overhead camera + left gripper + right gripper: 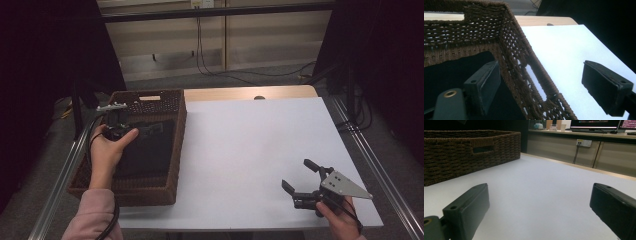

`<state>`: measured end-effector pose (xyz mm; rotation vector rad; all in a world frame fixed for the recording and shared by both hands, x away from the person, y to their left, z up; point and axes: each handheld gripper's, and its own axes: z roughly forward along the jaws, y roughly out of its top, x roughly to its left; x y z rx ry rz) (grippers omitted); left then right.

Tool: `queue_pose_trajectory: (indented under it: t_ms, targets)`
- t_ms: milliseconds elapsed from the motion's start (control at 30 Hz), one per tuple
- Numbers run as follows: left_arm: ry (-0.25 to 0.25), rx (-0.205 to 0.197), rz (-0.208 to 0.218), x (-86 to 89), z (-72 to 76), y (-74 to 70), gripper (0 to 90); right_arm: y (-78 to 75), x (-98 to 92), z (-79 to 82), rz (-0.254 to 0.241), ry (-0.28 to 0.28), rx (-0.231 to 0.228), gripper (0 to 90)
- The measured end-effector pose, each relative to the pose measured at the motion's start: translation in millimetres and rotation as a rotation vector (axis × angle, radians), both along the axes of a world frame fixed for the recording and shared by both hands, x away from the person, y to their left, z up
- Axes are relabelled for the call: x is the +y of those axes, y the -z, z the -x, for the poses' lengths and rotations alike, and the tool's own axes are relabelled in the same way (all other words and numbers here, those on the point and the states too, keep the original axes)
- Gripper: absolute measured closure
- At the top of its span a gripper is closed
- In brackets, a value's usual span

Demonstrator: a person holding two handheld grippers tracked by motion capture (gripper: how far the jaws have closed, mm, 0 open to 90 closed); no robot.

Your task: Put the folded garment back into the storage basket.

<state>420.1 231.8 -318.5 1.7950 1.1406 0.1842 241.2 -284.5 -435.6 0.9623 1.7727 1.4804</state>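
A brown wicker basket stands at the table's left with a dark cloth lying in it. A person's left hand holds my left gripper over the basket, pointing right. In the left gripper view the left gripper is open, with the basket's right wall between its jaws. One jaw hangs over the dark cloth, the other shows against the white table; nothing is gripped. My right gripper rests low at the table's front right, open and empty.
The white table top stretches from the basket to the right edge. The basket shows far left in the right gripper view. Metal rails run along both table sides. Cables hang by the back wall.
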Motion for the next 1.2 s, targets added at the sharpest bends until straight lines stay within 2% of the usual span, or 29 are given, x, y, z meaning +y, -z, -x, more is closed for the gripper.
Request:
queue_pose_trajectory:
  t_ms: [33, 67, 133, 167, 267, 300, 467, 533, 567, 633, 700, 767, 800, 1000, 1033, 1067, 1200]
  targets:
    - [0.006, 0.020, 0.003, -1.1, 1.7, -0.4, 15.3, 0.1, 0.2, -0.1, -0.004, -0.007, -0.001, 2.1]
    - [0.008, 0.004, -0.002, -1.9, 1.7, 0.0, 15.1, 0.1, 0.2, -0.2, -0.003, -0.008, -0.002, 2.1]
    - [0.015, 0.016, 0.011, -4.0, 3.5, 0.3, 14.9, 0.2, 0.3, -0.1, -0.004, -0.007, 0.002, 2.1]
    - [0.016, -0.003, 0.005, -4.5, 3.0, 1.1, 14.8, 0.2, 0.2, -0.1, -0.004, -0.007, 0.001, 2.1]
    - [0.025, 0.000, -0.004, -6.1, 3.7, 1.8, 14.7, 0.1, 0.2, -0.1, -0.003, -0.007, 0.001, 2.1]
    - [0.031, 0.005, 0.004, -7.1, 4.5, 2.2, 14.6, 0.0, 0.2, -0.2, -0.002, -0.008, -0.002, 2.1]
    - [0.039, -0.018, 0.009, -12.0, 6.4, 3.7, 14.2, 0.2, 0.4, -0.1, -0.004, -0.006, 0.003, 2.1]
    - [0.049, -0.002, 0.012, -14.1, 8.4, 4.0, 14.1, 0.3, 0.5, -0.2, -0.003, -0.006, 0.002, 2.1]
    - [0.049, -0.027, -0.002, -14.8, 8.1, 4.3, 14.0, 0.3, 0.6, -0.1, -0.003, -0.003, 0.002, 2.1]
    - [0.053, -0.025, 0.014, -16.7, 9.2, 4.4, 13.9, 0.3, 0.6, -0.1, -0.003, -0.003, 0.002, 2.1]
    - [0.057, -0.038, 0.005, -18.4, 10.5, 4.2, 13.7, 0.1, 0.4, -0.1, -0.001, -0.006, 0.001, 2.1]
    - [0.066, -0.031, 0.010, -19.8, 12.9, 4.0, 13.6, 0.1, 0.5, -0.1, -0.005, -0.008, 0.002, 2.1]
    - [0.068, -0.050, 0.008, -20.7, 13.1, 4.4, 13.6, 0.1, 0.4, -0.2, -0.003, -0.006, 0.001, 2.1]
    - [0.080, -0.067, 0.019, -25.2, 17.3, 5.3, 13.2, 0.1, 0.5, -0.1, -0.003, -0.009, 0.001, 2.1]
    - [0.079, -0.052, 0.032, -26.4, 19.2, 5.0, 13.2, 0.1, 0.4, -0.1, -0.003, -0.008, 0.001, 2.1]
    - [0.084, -0.070, 0.025, -26.5, 18.9, 5.3, 13.2, 0.1, 0.3, -0.1, -0.003, -0.009, 0.000, 2.1]
    - [0.097, -0.078, 0.021, -27.9, 20.6, 5.4, 13.1, 0.1, 0.3, -0.2, -0.003, -0.008, 0.000, 2.1]
